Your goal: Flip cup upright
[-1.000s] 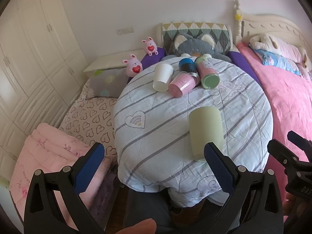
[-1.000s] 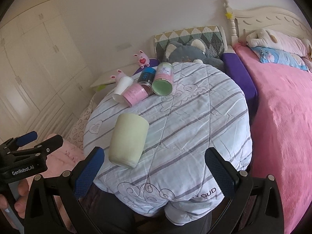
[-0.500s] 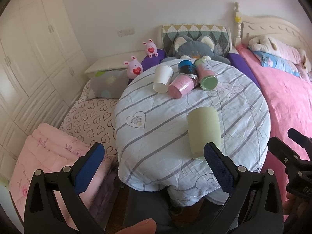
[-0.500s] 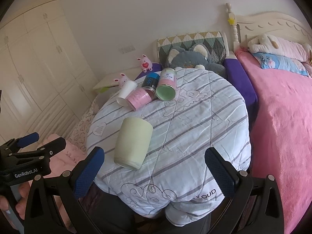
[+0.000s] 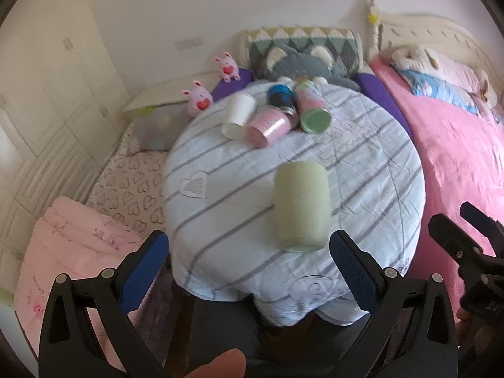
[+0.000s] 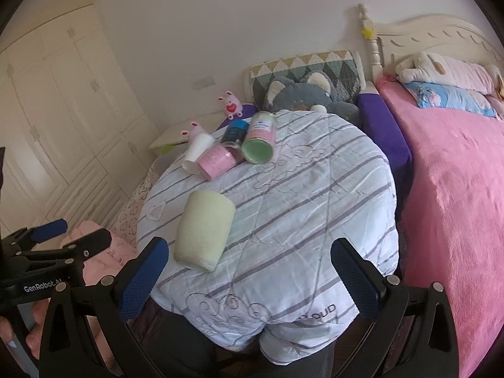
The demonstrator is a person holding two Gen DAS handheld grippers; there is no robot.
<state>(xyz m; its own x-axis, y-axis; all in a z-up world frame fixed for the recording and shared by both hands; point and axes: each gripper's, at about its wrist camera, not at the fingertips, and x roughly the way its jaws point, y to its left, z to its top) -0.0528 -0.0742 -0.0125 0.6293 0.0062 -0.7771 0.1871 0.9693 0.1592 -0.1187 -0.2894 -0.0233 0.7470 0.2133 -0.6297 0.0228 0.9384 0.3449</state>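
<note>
The approach is the step in hand: the green cup [image 5: 301, 209] lies on its side on the quilt-covered desk [image 5: 220, 208], near the front edge, its rim toward the cameras and its closed base pointing away, and nothing has taken hold of it yet. The left gripper [image 5: 249, 271] hangs just short of the desk edge with its jaws wide apart and empty; the cup sits ahead of it, nearer its right finger than its left, touching neither. The right gripper [image 6: 250, 272] is likewise spread wide and holds nothing, with the cup [image 6: 204, 228] ahead and off toward its left finger. Which of the two will take the cup cannot be told from here. The next move, as I judge it, calls for one gripper to go forward until the cup's wall lies between its fingers, close across the body, then lift and turn it so the rim faces up. The other cups [image 5: 267, 123] lie in a cluster at the far side, well apart.
</note>
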